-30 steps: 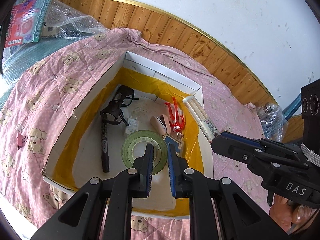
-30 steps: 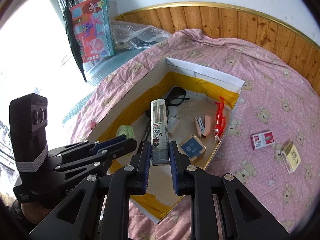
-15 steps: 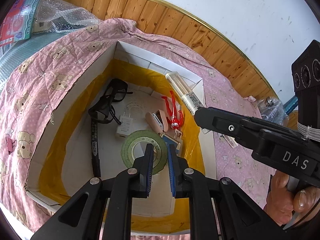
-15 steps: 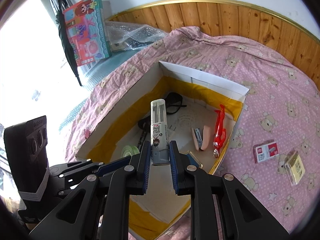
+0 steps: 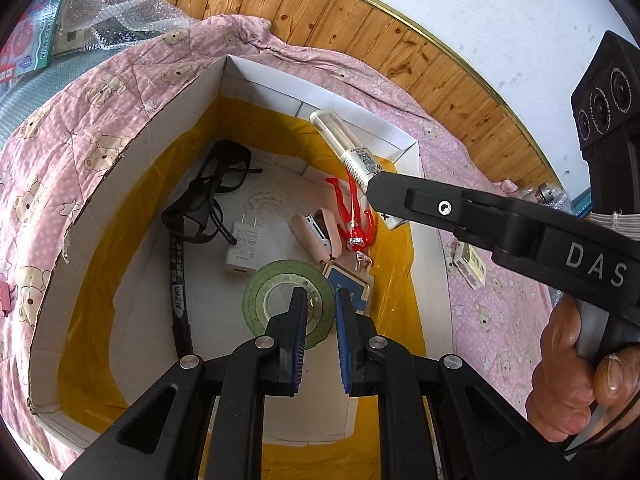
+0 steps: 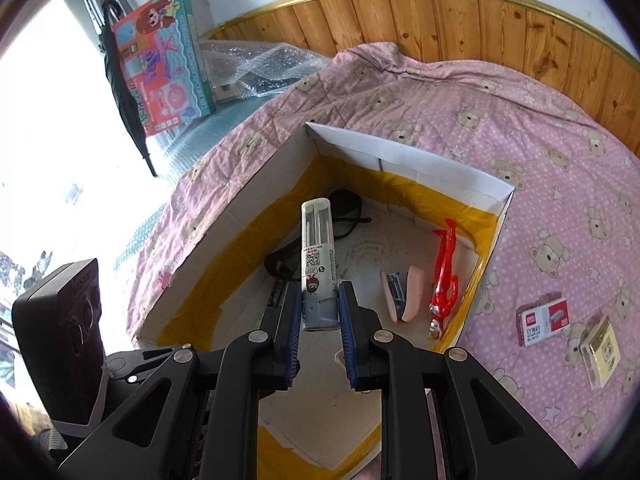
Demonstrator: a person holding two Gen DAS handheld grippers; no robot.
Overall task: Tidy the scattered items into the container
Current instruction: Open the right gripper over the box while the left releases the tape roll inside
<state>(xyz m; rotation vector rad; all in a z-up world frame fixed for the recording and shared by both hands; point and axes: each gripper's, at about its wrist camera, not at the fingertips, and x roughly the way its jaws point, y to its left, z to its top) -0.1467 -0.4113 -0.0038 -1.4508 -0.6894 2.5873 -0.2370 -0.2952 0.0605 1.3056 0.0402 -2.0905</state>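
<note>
Right gripper grips the tube w/ box below; loose grip = tube could slip. Left gripper nearly closed, empty.

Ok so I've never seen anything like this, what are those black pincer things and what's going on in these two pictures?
They are hand-held two-finger grippers, one in each of a person's hands, each with a fisheye camera looking along its fingers. One picture is from the left gripper, which holds nothing, its fingers slightly apart above the white cardboard box with yellow tape. The other is from the right gripper, clamped on a white tube with a clear cap, held over the box. Inside the box lie a green tape roll, black glasses and a red toy figure. A small staples box lies outside it on the pink bear-print quilt.
</note>
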